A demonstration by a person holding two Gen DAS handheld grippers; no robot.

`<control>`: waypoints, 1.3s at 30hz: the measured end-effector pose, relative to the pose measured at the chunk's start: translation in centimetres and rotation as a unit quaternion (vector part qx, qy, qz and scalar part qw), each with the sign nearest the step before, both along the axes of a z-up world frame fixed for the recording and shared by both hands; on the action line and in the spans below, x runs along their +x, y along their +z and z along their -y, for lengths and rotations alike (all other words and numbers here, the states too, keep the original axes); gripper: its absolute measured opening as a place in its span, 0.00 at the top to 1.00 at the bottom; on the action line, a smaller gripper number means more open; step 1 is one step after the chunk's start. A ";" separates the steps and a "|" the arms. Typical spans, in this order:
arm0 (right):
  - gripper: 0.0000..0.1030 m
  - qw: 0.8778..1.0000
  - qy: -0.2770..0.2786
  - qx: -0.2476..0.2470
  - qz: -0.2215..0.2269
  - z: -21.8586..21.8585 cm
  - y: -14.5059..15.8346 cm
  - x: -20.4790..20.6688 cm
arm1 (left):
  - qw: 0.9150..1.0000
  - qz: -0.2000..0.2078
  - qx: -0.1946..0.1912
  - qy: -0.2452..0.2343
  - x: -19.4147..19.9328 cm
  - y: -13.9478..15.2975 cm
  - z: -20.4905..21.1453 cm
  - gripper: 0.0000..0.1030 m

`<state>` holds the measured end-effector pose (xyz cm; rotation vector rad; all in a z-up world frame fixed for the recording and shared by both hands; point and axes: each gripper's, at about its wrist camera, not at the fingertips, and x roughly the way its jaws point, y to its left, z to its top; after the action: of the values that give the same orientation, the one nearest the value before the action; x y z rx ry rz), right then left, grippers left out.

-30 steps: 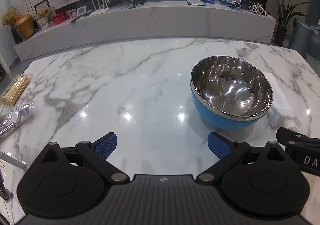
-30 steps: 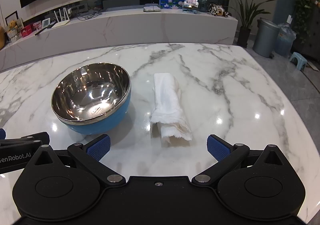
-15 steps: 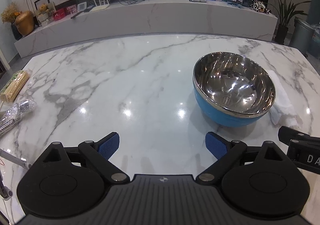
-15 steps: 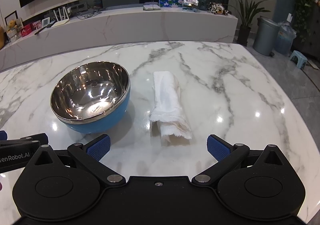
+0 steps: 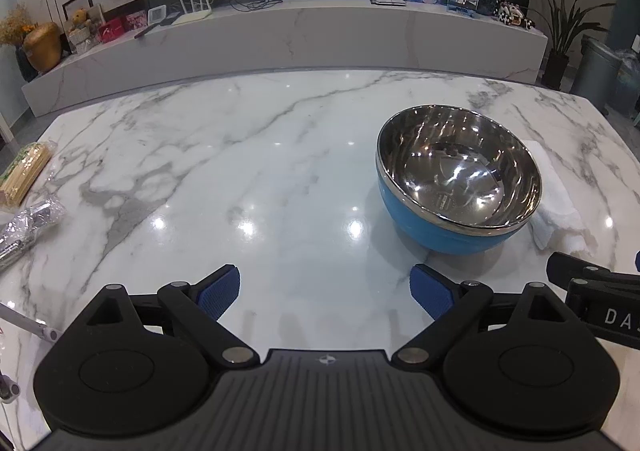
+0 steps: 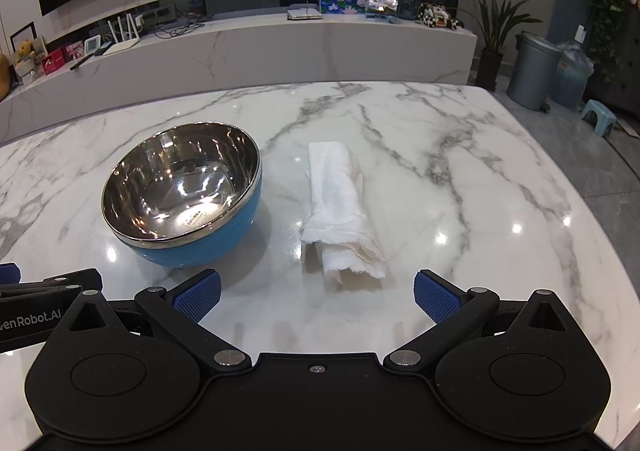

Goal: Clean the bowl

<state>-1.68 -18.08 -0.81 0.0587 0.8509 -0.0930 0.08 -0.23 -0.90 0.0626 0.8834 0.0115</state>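
Note:
A steel bowl with a blue outside (image 5: 458, 179) stands upright on the marble table, also in the right wrist view (image 6: 182, 193). A rolled white cloth (image 6: 340, 211) lies just right of it; in the left wrist view the cloth (image 5: 556, 207) is partly hidden behind the bowl. My left gripper (image 5: 324, 291) is open and empty, near the front edge, left of and short of the bowl. My right gripper (image 6: 316, 293) is open and empty, just short of the cloth's near end.
A pack of bamboo skewers (image 5: 22, 175) and a foil-wrapped bundle (image 5: 28, 227) lie at the table's left edge. A marble TV console (image 5: 280, 39) stands beyond the table. A grey bin (image 6: 536, 69) and a small stool (image 6: 600, 117) are on the floor at the right.
Both grippers have edged slightly forward toward the bowl and cloth. Both stay open. Bowl and cloth have not moved.

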 end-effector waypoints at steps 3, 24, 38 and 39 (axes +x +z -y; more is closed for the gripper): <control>0.00 1.000 0.001 0.000 -0.001 0.0 0.0 0.1 | 1.000 -0.002 0.001 -0.002 0.0 0.0 0.1 0.10; 0.00 1.000 0.004 -0.001 -0.010 -0.1 -0.4 0.2 | 1.000 -0.019 -0.003 -0.001 0.3 -0.3 -0.2 0.10; 0.00 1.000 0.007 0.002 -0.019 0.1 -1.0 0.3 | 1.000 -0.021 -0.003 -0.003 0.0 -0.2 -0.5 0.10; 0.00 1.000 0.007 0.002 -0.021 0.1 -1.1 0.3 | 1.000 -0.021 -0.004 -0.003 -0.1 -0.1 -0.5 0.10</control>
<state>-1.39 -18.19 -1.88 0.0542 0.8927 -0.0796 0.00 0.22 -1.04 0.0578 0.9245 0.0014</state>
